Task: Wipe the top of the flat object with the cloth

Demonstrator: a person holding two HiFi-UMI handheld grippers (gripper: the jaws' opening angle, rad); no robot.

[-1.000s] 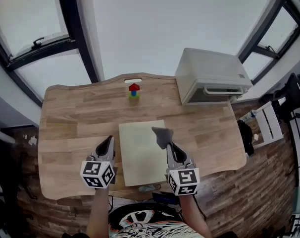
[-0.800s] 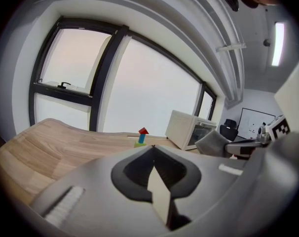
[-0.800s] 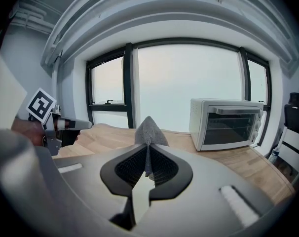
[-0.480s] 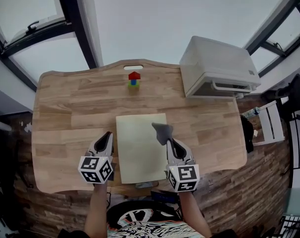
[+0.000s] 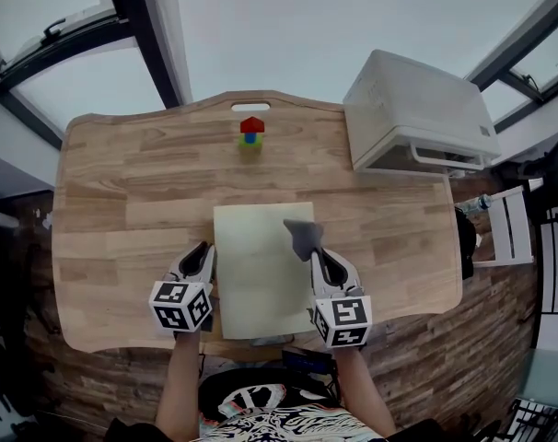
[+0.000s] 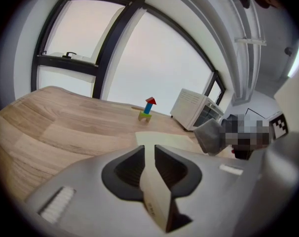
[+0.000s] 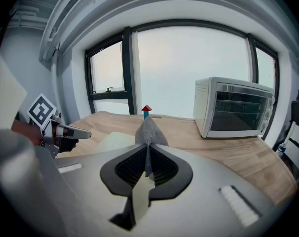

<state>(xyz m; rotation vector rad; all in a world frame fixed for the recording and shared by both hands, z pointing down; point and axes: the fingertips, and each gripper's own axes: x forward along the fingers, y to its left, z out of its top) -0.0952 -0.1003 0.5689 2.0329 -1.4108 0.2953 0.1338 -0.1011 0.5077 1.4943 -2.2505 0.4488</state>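
Centrally in the head view, a pale yellow-green rectangular flat board (image 5: 256,279) lies on the light wooden tabletop (image 5: 122,201), its near short edge close to the tabletop's 6 o'clock rim. Beside the board's long 9 o'clock edge are the left tongs (image 5: 203,250), tips pointing toward 12 o'clock, with their black-and-white marker cube (image 5: 180,305) at the rear. The left gripper view shows these tongs (image 6: 149,149) pressed all but together, with only a sliver of a gap and nothing between them; the board (image 6: 164,139) lies just ahead. The right tongs (image 5: 318,254), carrying their own marker cube (image 5: 342,320), sit over the board's 4 o'clock portion and point toward 11 o'clock. They pinch a small grey cloth (image 5: 303,238), which juts from the tips over the board's 3 o'clock half. The right gripper view shows the right tongs (image 7: 147,149) clamped on the cloth (image 7: 148,132), a folded peak of fabric rising past the pads. Whether the cloth touches the board cannot be told from any view. At 12 o'clock from the board, well apart from it, stands a small toy tower of coloured blocks with a red roof-shaped top (image 5: 251,132), near an oval slot in the far rim. At 2 o'clock from the board, on the tabletop's far corner, stands a white toaster oven (image 5: 417,113) with a dark glass door (image 7: 238,112). Dark-framed windows (image 5: 150,53) fill the background beyond the far rim.
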